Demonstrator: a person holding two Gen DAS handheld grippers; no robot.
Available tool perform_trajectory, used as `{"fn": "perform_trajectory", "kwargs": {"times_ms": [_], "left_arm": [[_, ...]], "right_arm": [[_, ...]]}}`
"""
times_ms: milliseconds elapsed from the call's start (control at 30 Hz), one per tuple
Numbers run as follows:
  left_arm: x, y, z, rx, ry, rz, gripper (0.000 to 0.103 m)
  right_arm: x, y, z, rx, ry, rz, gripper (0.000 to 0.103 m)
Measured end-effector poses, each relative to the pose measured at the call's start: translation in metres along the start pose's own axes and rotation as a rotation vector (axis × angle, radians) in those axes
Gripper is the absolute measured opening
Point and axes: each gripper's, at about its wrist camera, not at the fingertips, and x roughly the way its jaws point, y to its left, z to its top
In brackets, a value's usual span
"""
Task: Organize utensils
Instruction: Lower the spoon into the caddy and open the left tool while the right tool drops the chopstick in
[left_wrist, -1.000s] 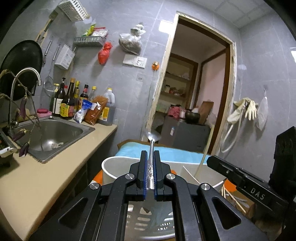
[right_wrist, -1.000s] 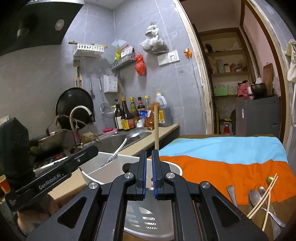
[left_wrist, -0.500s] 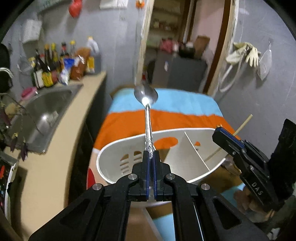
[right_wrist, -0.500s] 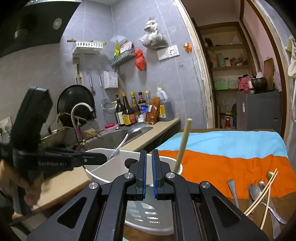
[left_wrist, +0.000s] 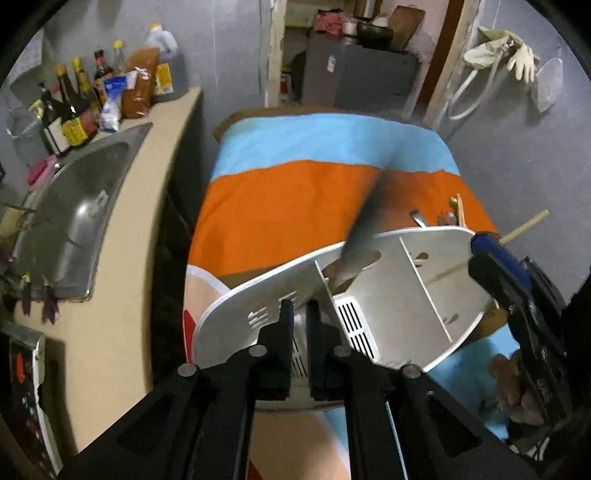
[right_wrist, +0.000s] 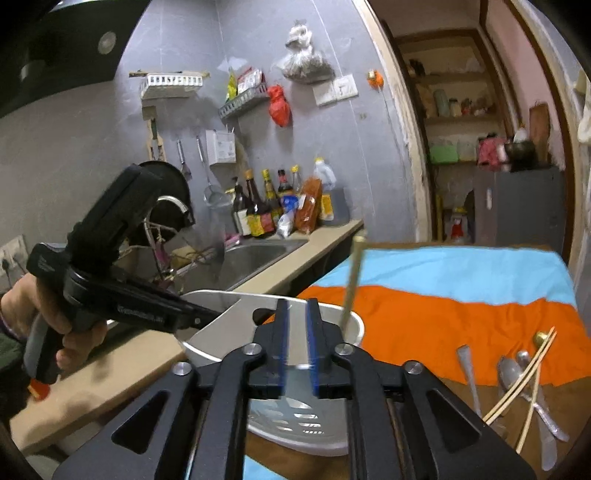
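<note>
A white divided utensil holder (left_wrist: 388, 295) stands on the table with the orange and blue cloth (left_wrist: 288, 199). My left gripper (left_wrist: 300, 314) is open above the holder's left compartment; a blurred metal spoon (left_wrist: 364, 225) leans out of that compartment, free of the jaws. My right gripper (right_wrist: 298, 317) is open over the holder (right_wrist: 229, 314); a wooden chopstick (right_wrist: 352, 280) stands in it just right of the fingers. In the left wrist view the chopstick (left_wrist: 524, 230) pokes out past the right gripper's body (left_wrist: 517, 288).
Loose spoons and chopsticks (right_wrist: 524, 373) lie on the table at the right. A steel sink (left_wrist: 74, 218) and sauce bottles (left_wrist: 74, 107) sit on the counter to the left. The left gripper's body (right_wrist: 110, 291) and hand are left of the holder.
My left gripper tilted down over the holder and opened, letting the spoon drop into the left compartment. My right gripper opened further; the chopstick now stands more upright in the holder.
</note>
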Motion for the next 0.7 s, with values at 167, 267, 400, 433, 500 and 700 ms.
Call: {"fn": "perform_trajectory", "kwargs": {"times_ms": [167, 267, 400, 433, 500, 700], "left_arm": [[-0.004, -0.004, -0.013, -0.015, -0.075, 0.037, 0.007], [-0.015, 0.001, -0.017, -0.056, -0.141, 0.009, 0.012], [-0.038, 0.006, -0.029, -0.087, -0.282, 0.006, 0.031], [-0.043, 0.007, -0.034, -0.099, -0.322, -0.005, 0.032], [-0.051, 0.007, -0.043, -0.121, -0.390, -0.014, 0.033], [-0.070, 0.002, -0.063, -0.173, -0.645, -0.017, 0.049]], "right_arm": [[-0.003, -0.005, 0.000, 0.010, -0.022, 0.008, 0.029], [-0.006, -0.009, 0.001, 0.027, -0.040, 0.030, 0.030], [-0.011, -0.011, 0.003, 0.045, -0.072, 0.064, 0.035], [-0.013, -0.012, 0.004, 0.049, -0.086, 0.066, 0.035], [-0.017, -0.013, 0.006, 0.050, -0.103, 0.065, 0.036], [-0.033, -0.014, 0.012, 0.038, -0.192, 0.040, 0.049]]}}
